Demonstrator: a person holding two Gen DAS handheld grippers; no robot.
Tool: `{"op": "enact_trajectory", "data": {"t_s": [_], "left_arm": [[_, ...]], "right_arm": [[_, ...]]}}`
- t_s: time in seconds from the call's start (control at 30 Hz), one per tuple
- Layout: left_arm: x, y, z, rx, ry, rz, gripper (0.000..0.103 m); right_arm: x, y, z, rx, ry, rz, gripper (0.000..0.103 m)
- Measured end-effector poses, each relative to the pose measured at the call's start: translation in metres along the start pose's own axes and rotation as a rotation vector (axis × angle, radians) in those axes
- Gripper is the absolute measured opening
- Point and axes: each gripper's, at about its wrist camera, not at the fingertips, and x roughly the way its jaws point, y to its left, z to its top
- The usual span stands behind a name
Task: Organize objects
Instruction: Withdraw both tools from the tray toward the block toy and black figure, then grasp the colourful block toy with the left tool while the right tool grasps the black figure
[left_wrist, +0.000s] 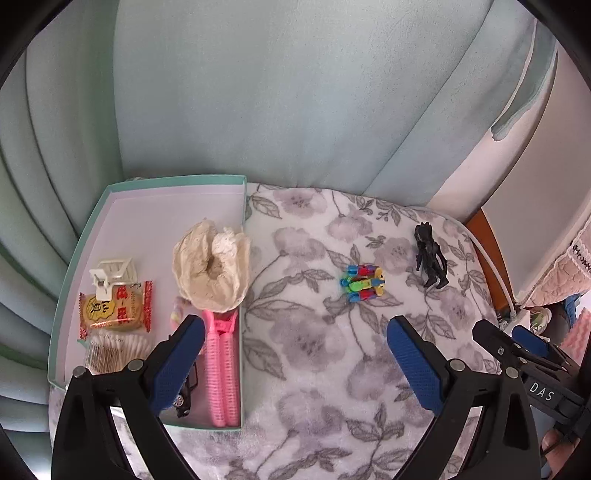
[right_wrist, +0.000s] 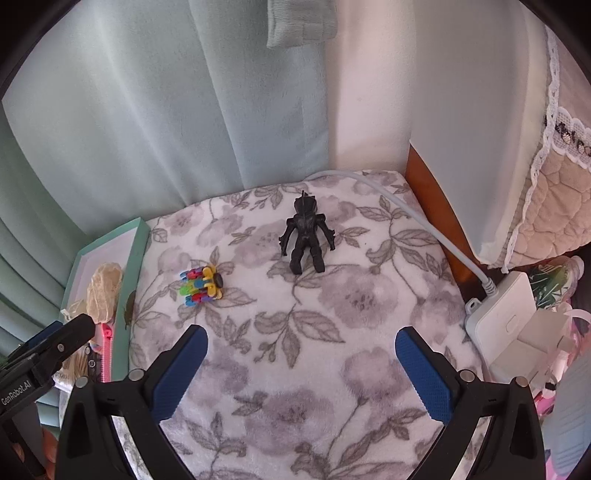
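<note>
box (left_wrist: 147, 192) left | block toy (left_wrist: 363, 283) middle | figure (left_wrist: 430, 256) right

The left claw (left_wrist: 295, 332) has two black plastic arms, each ending in a blue pad with a fine dotted grip texture and fixed by round silver screws near its base. The right claw (right_wrist: 301, 341) is built the same way. From the side, one body carries a white "DAS" label, the other white "GenRobot.AI" lettering on black housing.
</note>
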Motion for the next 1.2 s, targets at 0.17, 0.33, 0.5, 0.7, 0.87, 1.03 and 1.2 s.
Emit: {"op": "enact_trajectory", "data": {"t_s": [0.17, 0.33, 0.5, 0.7, 0.87, 1.03, 1.2], "left_arm": [[0.020, -0.019, 0.012, 0.039, 0.014, -0.005, 0.099], [0.041, -0.033, 0.011, 0.072, 0.037, -0.009, 0.099], [0.064, -0.041, 0.006, 0.085, 0.077, -0.018, 0.099], [0.086, -0.048, 0.008, 0.100, 0.097, -0.015, 0.099], [0.100, -0.051, 0.012, 0.105, 0.104, -0.018, 0.099], [0.110, -0.054, 0.016, 0.102, 0.109, -0.029, 0.093], [0.120, -0.055, 0.015, 0.104, 0.124, -0.040, 0.092]], "right_arm": [[0.011, -0.004, 0.020, -0.006, -0.015, -0.006, 0.103], [0.027, -0.010, 0.028, 0.003, -0.010, -0.004, 0.103], [0.048, -0.011, 0.030, -0.007, 0.016, -0.003, 0.103], [0.069, -0.010, 0.038, -0.020, 0.036, -0.006, 0.103], [0.086, -0.009, 0.046, -0.039, 0.045, -0.015, 0.103], [0.099, -0.007, 0.054, -0.046, 0.053, -0.017, 0.100], [0.113, -0.002, 0.057, -0.067, 0.069, -0.016, 0.096]]}}
